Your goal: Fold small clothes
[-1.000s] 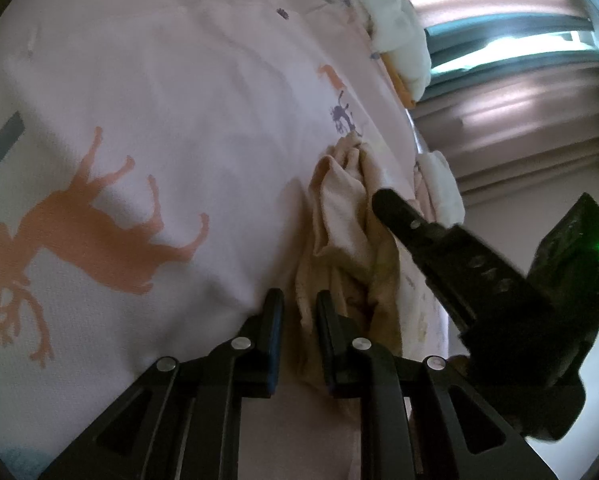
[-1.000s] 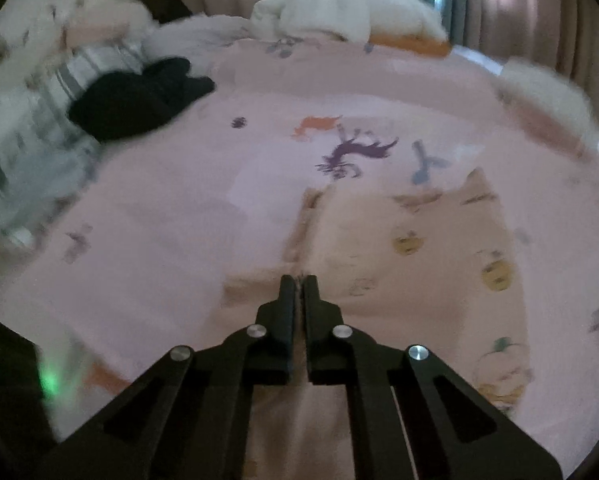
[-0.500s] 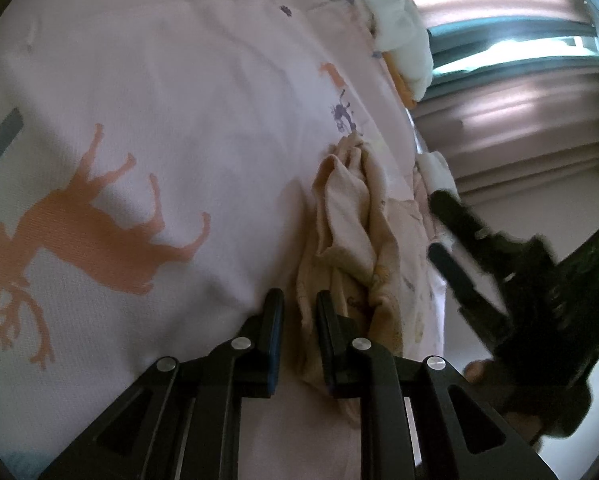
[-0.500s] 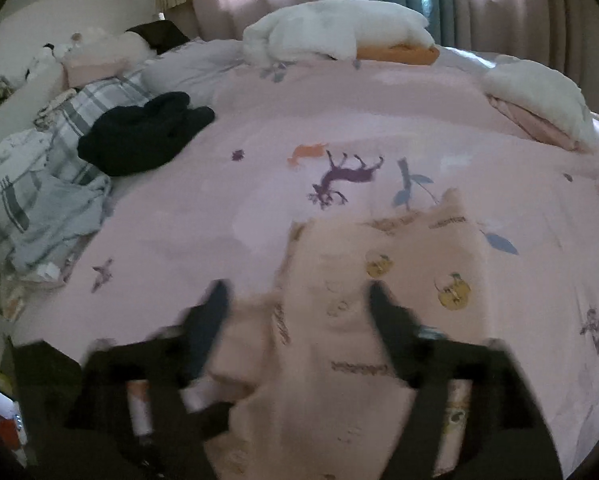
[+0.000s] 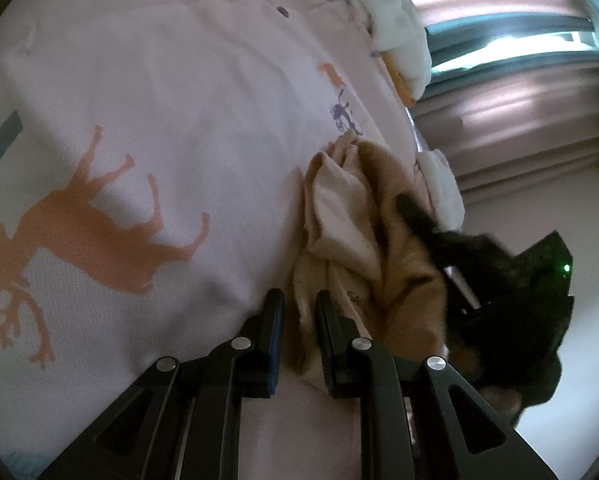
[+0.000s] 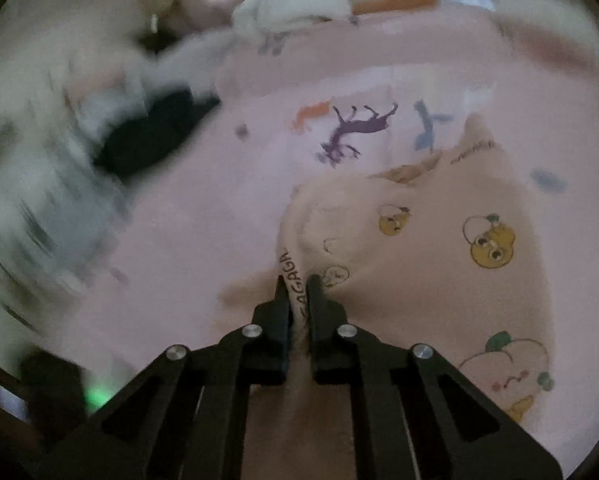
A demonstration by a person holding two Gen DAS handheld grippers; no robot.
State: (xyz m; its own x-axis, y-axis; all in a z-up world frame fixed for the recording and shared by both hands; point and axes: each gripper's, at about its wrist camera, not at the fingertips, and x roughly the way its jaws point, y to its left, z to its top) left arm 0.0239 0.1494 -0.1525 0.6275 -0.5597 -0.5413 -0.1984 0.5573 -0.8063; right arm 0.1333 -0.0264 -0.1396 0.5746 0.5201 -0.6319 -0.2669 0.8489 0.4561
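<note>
Beige printed garment (image 6: 419, 248), bunched on the pink bedsheet (image 5: 159, 80): we hold one edge in each claw, left claw (image 5: 299, 304) and right claw (image 6: 298, 280) pinching narrowly; thin grips risk slipping, spoiling the fold.

Left wrist view sits low and rolled sideways, skimming close over the bed cover (image 5: 179, 92), with the curtains (image 5: 511, 120) off beyond its tool (image 5: 299, 304). Right wrist view rides higher, tipped down along its own tool (image 6: 297, 284) toward the pillows (image 6: 299, 4) at the far end. Both catch the beige garment (image 5: 351, 232) just ahead, and the left view also sees the right tool (image 5: 411, 212).
</note>
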